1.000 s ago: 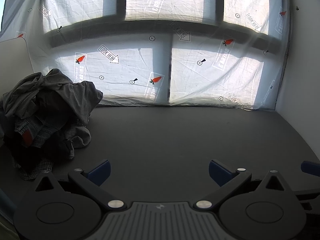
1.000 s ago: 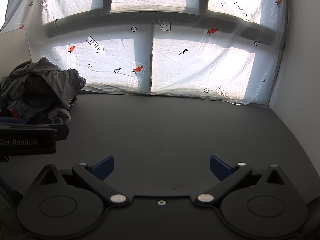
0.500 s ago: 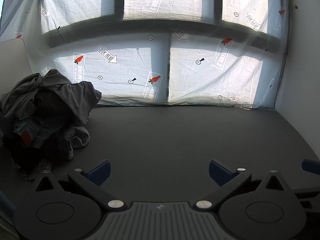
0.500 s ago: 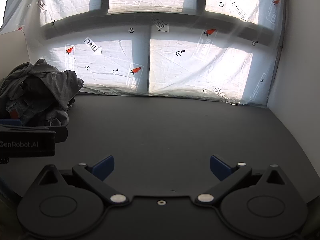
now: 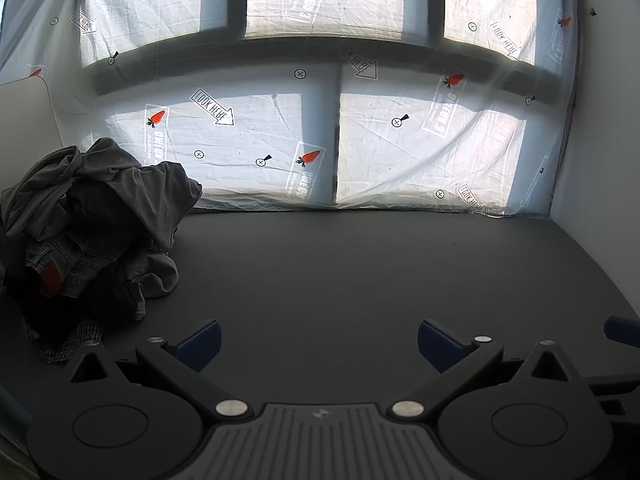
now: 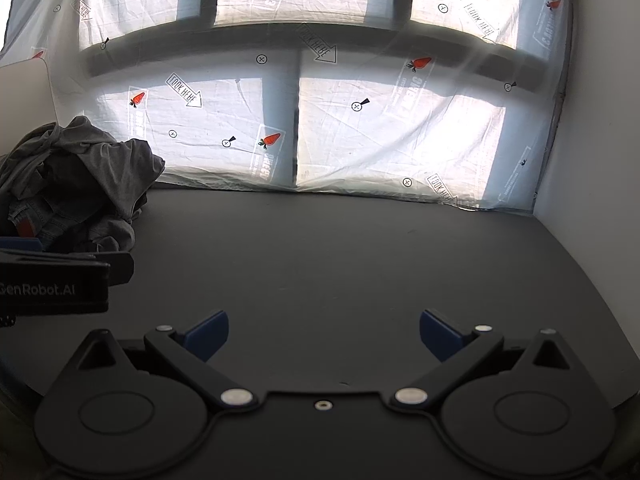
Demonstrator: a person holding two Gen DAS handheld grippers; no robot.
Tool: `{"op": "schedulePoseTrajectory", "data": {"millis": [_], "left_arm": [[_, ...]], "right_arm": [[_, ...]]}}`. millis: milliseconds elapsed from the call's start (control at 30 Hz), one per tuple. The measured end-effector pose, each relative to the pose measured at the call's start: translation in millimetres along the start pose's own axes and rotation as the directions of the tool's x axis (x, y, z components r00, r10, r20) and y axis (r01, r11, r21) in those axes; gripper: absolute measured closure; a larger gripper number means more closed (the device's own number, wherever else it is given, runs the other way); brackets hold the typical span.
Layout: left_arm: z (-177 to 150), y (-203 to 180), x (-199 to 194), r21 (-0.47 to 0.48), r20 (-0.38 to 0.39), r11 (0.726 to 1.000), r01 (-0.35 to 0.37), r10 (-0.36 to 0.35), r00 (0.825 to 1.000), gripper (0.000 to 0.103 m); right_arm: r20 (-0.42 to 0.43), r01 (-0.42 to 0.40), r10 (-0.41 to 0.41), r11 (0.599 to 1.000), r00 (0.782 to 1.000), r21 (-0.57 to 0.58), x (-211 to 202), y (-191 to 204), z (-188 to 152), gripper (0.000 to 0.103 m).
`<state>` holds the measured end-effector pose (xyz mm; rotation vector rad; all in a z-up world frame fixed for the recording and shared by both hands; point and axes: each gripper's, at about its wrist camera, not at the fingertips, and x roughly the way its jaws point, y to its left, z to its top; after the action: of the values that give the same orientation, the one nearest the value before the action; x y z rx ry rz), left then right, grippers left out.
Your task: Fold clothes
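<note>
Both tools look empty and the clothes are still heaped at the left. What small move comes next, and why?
Probably swing the left tool left toward the crumpled grey top garment on the pile. Both it and the right tool are open and hold nothing, the dark table ahead is bare, and nothing is spread out yet.

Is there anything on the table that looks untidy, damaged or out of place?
Only the pile of clothes at the table's left back corner: a grey shirt and jeans lie crumpled together, unfolded. Nothing looks damaged or spilled.
</note>
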<state>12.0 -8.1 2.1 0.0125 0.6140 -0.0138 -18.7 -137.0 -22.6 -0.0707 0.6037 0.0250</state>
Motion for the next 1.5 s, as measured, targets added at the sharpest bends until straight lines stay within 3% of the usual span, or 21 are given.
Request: {"op": "schedulePoseTrajectory", "data": {"millis": [500, 767, 933, 1133, 1400, 1500], "left_arm": [[2.5, -17.9, -1.7, -0.011, 0.003, 1.0, -0.012, 0.012, 1.0, 0.0], [-5.0, -51.5, -4.4, -0.049, -0.002, 0.998, -0.047, 0.047, 0.999, 0.0], [-15.7, -71.3, -0.4, -0.133, -0.024, 0.991, -0.033, 0.03, 0.999, 0.0], [-26.2, -55.8, 12.0, -0.39, -0.106, 0.921, -0.004, -0.041, 0.993, 0.0], [-14.2, -7.0, 53.4, -0.458, -0.18, 0.884, -0.097, 0.014, 0.984, 0.0], [-6.9, 29.2, 81.0, -0.553, -0.202, 0.829, -0.078, -0.043, 0.978, 0.0]], "right_arm": [[-0.001, -0.013, 0.013, 1.0, 1.0, 0.006, -1.3, -21.1, 3.3, 0.0], [0.007, -0.046, 0.046, 0.998, 0.999, 0.041, -1.5, -62.8, -1.2, 0.0], [0.018, -0.061, 0.059, 0.994, 0.998, 0.089, -1.1, -95.1, -6.5, 0.0], [0.0, -0.136, 0.139, 0.971, 0.99, 0.198, 19.2, -125.2, -9.8, 0.0], [0.03, -0.244, 0.247, 0.916, 0.968, 0.318, 74.5, -111.0, 5.2, 0.0], [0.018, -0.291, 0.305, 0.884, 0.952, 0.367, 104.8, -93.6, 16.7, 0.0]]}}
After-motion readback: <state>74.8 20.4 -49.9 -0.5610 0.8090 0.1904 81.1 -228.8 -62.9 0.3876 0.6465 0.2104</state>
